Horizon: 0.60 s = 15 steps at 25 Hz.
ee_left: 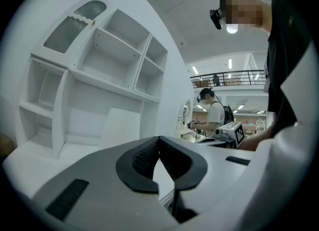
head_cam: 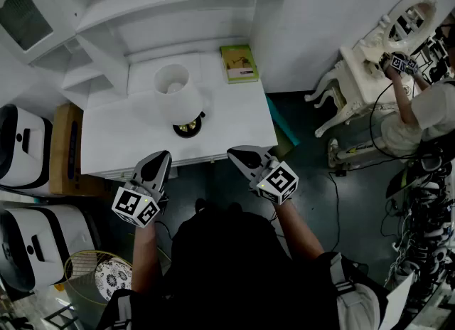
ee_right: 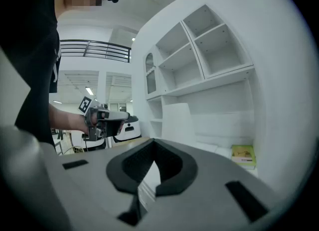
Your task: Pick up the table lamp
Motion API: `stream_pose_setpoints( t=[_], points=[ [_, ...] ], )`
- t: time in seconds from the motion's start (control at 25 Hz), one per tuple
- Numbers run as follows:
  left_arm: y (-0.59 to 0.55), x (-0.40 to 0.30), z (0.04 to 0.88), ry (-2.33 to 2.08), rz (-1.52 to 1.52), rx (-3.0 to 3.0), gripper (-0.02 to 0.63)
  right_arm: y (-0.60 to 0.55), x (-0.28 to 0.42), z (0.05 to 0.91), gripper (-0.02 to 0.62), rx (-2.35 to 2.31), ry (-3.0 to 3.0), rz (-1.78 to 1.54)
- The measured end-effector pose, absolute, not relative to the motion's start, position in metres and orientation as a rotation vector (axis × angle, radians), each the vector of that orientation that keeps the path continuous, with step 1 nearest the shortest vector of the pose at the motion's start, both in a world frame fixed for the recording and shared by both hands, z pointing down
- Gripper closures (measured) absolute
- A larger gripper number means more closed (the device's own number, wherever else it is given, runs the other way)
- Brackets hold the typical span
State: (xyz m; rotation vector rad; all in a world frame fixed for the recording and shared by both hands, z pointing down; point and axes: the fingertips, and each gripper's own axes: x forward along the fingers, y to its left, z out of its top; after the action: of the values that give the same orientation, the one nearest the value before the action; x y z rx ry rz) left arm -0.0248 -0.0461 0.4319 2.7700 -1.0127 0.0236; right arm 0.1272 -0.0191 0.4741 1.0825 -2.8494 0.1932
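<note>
Your two grippers sit closest, held out in front of your dark-clothed body, each with its marker cube toward you. Your left gripper has its jaws closed tip to tip with nothing between them, and your right gripper is likewise shut and empty; each gripper view shows the dark pads meeting at the point. Both tips hang by the near edge of a white desk, left and right of its middle, and touch nothing. On the desk, between and beyond the two grippers, stands the table lamp, upright, with a white shade over a dark round base. It is clear of both grippers. From the left gripper view the lamp's shade shows just past the jaws, against the white shelving that rises at the back of the desk. A green book lies flat at the desk's far right corner, well apart from the lamp. To your right, another person stands at a white vanity table.
</note>
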Motion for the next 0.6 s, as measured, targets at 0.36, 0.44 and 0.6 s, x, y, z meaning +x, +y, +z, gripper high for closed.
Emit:
stream_pose_setpoints(
  t=[0.36, 0.44, 0.6],
  points=[
    [-0.058, -0.026, 0.437, -0.930, 0.044, 2.800, 0.595, -0.038, 0.111, 0.481, 0.589, 1.119, -2.828, 0.213],
    [-0.062, -0.033, 0.438, -0.921, 0.032, 2.794, 0.595, -0.042, 0.104, 0.485, 0.589, 1.118, -2.823, 0.222],
    [-0.068, -0.044, 0.441, -0.899, 0.028, 2.790, 0.595, -0.054, 0.090, 0.494, 0.589, 1.129, -2.798, 0.230]
  ],
)
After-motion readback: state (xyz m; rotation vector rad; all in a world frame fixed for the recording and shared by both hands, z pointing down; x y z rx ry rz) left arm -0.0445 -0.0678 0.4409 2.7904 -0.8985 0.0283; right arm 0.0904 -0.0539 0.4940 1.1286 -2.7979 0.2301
